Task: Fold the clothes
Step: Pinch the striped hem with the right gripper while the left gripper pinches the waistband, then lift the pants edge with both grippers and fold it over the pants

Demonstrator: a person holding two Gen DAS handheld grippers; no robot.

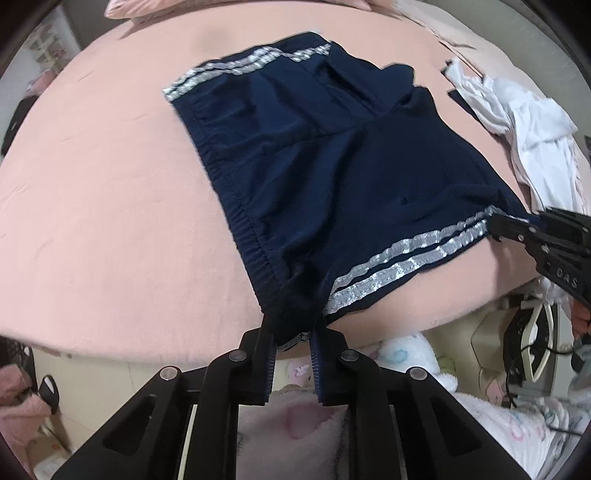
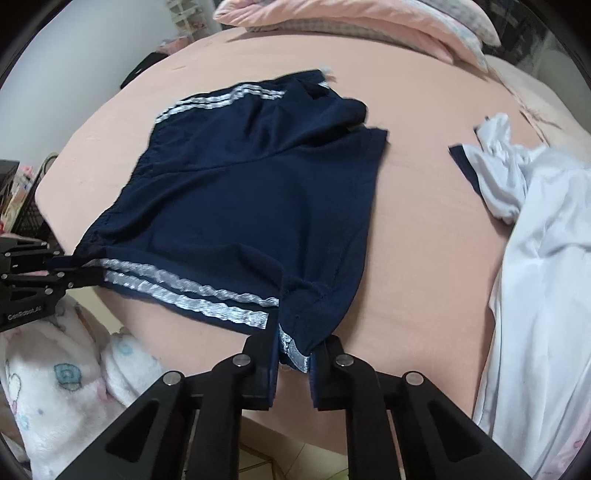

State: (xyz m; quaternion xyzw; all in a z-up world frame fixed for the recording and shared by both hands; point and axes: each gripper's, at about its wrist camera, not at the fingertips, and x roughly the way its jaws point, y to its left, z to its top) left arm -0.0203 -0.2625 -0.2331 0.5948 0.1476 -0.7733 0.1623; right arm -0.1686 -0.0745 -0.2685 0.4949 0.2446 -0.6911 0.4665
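Navy shorts (image 1: 314,177) with silver side stripes lie spread on the pink bed (image 1: 110,203); they also show in the right wrist view (image 2: 240,206). My left gripper (image 1: 293,332) is shut on the waistband corner at the near bed edge. My right gripper (image 2: 295,350) is shut on the near leg hem corner by the stripe. Each gripper shows in the other's view: the right gripper (image 1: 495,229) at the far right, the left gripper (image 2: 88,273) at the left. The far leg is partly folded over.
A white garment (image 2: 535,240) lies crumpled on the bed to the right; it also shows in the left wrist view (image 1: 532,136). Pink pillows (image 2: 369,26) lie at the bed's far end. A fluffy white blanket (image 2: 55,387) lies below the near bed edge.
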